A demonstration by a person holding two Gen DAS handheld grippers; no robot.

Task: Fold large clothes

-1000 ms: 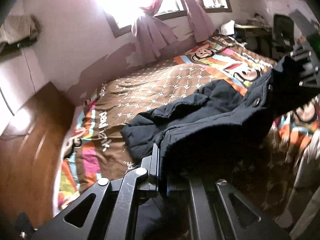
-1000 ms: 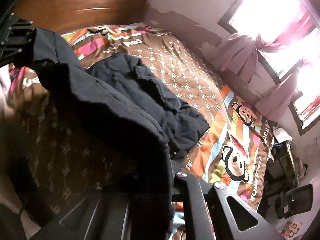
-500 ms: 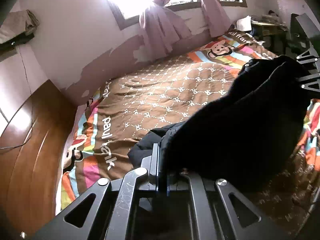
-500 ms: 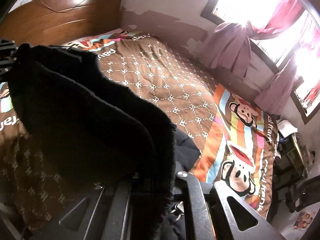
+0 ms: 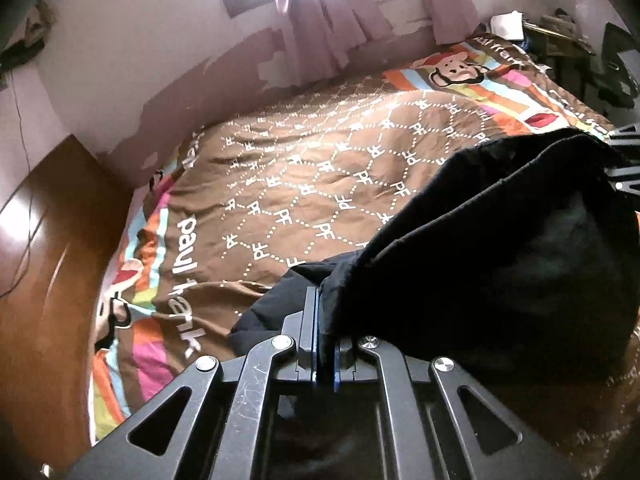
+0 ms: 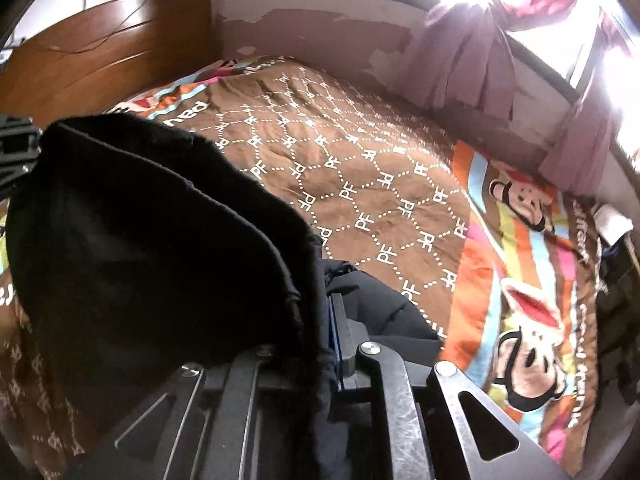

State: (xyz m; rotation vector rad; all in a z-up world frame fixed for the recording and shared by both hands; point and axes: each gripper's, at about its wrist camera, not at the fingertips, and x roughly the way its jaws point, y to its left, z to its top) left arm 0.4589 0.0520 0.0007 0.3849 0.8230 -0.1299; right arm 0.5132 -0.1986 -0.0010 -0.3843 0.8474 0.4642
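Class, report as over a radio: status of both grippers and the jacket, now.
Left gripper shut on black jacket. Right gripper pinching jacket's other edge, jaws just easing open. Bedspread ahead, nothing in the way.

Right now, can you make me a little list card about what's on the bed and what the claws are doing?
garment: black padded jacket, lifted and stretched between both claws
left claw: shut on the jacket's edge
right claw: jaws just been opening, jacket fabric still between them
surface: brown patterned bedspread with cartoon monkeys
rest of jacket: lower part lying on the bedspread
background: purple curtains, wooden headboard
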